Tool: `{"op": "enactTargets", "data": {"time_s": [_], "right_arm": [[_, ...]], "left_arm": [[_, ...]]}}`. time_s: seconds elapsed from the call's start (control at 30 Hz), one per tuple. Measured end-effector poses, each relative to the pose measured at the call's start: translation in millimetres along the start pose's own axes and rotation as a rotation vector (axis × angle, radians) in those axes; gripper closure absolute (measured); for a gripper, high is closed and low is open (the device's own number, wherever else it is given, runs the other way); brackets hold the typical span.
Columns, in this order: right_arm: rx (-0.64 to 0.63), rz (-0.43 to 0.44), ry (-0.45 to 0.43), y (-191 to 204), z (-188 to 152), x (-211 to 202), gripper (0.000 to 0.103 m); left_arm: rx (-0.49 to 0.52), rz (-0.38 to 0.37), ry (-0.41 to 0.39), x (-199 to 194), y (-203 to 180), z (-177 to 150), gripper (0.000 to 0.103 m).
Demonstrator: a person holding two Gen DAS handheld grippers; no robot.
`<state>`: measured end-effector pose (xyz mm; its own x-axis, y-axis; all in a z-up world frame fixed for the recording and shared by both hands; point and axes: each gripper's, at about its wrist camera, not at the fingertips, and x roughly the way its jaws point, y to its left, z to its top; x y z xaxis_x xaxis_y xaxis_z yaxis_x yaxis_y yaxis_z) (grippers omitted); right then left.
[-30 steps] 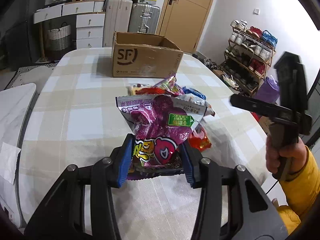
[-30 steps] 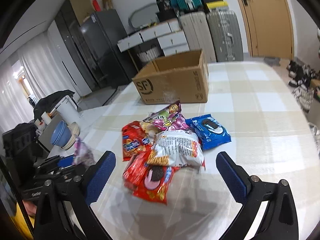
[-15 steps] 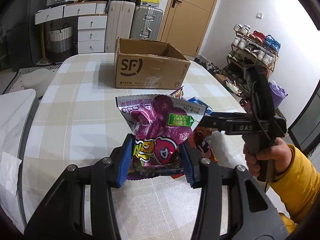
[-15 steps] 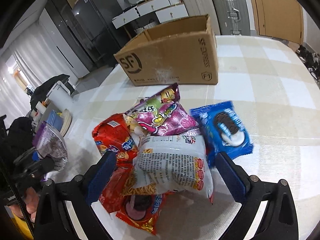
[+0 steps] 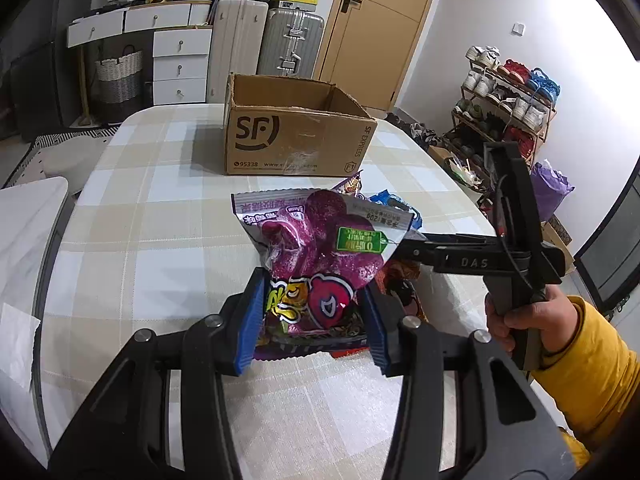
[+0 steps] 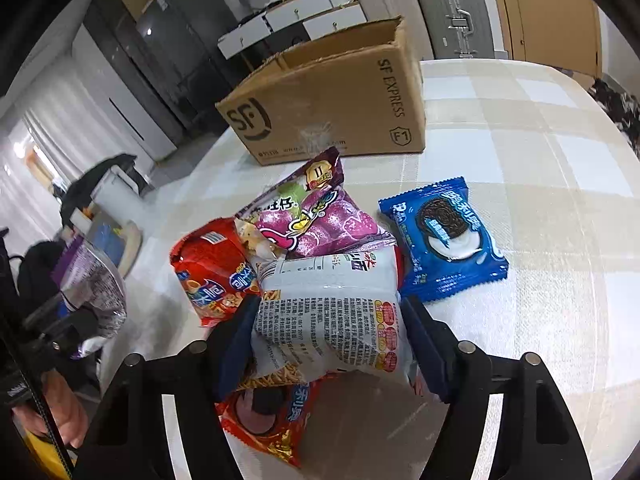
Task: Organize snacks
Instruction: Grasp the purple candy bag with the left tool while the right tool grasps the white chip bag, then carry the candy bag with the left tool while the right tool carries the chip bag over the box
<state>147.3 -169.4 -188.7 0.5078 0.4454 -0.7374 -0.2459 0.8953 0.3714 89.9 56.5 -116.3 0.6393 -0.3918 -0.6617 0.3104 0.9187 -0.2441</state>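
Observation:
My left gripper is shut on a purple snack bag and holds it above the table. In the right wrist view that bag shows at the left. My right gripper has its jaws around a white snack bag on top of the snack pile, touching both its sides. Around it lie a red bag, a purple candy bag, a blue cookie pack and a red cookie pack. The open SF cardboard box stands behind the pile.
The checked tablecloth covers the table. A white surface lies to the left of it. Drawers, suitcases and a door stand behind; a shoe rack is at the right.
My right gripper has moved forward and down to the pile and closed in on the white bag. My left gripper has kept the purple bag and drifted slightly toward the box.

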Motion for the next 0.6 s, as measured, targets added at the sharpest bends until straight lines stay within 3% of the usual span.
{"op": "enactTargets", "data": {"time_s": [0.23,0.6], "right_arm": [[0.039,0.043,-0.055,-5.3,-9.2,-24.5,0.032],[0.052,0.148,-0.221,3.6,-20.7,-89.9,0.032]], "left_arm": [[0.009,0.014,-0.026,-9.2,-5.8,1.7,0.061],[0.026,0.013,-0.063,-30.6,-19.4,7.9,0.061]]}}
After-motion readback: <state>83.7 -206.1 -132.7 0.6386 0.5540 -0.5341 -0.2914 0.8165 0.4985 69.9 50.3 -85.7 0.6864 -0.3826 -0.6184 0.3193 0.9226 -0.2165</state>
